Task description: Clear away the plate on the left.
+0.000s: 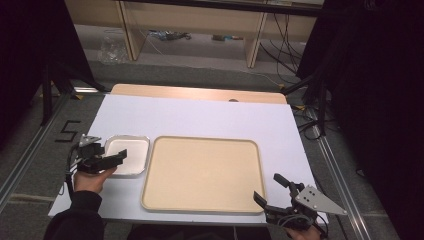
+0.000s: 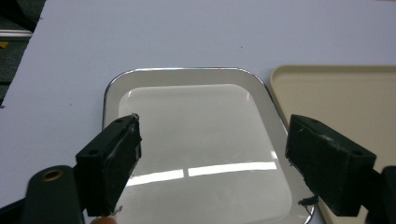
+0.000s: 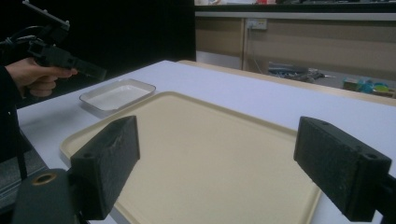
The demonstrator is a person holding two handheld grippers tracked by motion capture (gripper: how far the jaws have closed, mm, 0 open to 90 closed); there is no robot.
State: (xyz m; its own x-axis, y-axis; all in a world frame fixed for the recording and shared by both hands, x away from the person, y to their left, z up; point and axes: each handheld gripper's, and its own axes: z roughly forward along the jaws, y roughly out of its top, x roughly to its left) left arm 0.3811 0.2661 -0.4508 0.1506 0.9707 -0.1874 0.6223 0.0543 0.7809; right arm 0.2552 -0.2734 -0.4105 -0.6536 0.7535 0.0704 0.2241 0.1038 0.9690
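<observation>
The left gripper [image 1: 116, 158] is hovering, jaws spread, over the small metal tray [image 1: 136, 146]. The right gripper [image 1: 270, 190] is gaping wide at the beige tray [image 1: 200, 170]. A taped "5" [image 1: 68, 131] is marking the floor.

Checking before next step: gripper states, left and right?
Left gripper: open, holding nothing, above the small metal tray.
Right gripper: open, holding nothing, at the near corner of the beige tray.
</observation>
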